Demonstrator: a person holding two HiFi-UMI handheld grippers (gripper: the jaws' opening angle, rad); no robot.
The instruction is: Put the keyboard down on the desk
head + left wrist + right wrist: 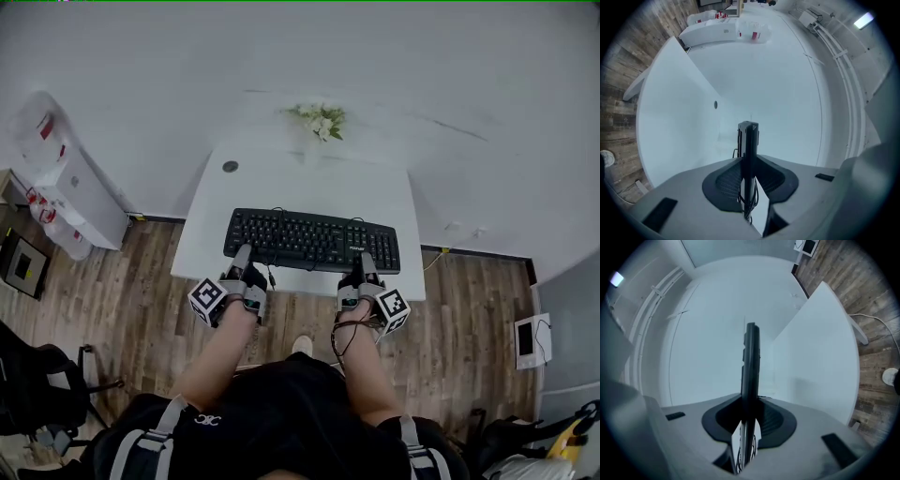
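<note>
In the head view we see the black keyboard (312,240) over the near half of the white counter (300,178), with the left tongs (242,255) and right tongs (367,262) at its front edge. In the left gripper view, our tongs pinch the keyboard. In the right gripper view, they pinch it likewise.

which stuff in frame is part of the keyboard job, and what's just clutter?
Job:
- black full-size keyboard
- left gripper and right gripper, both clamped on its near edge
- white rectangular desk

Lying about:
- white flower bunch at the desk's far edge
- white low cabinet on the floor, left
- black office chair, lower left
</note>
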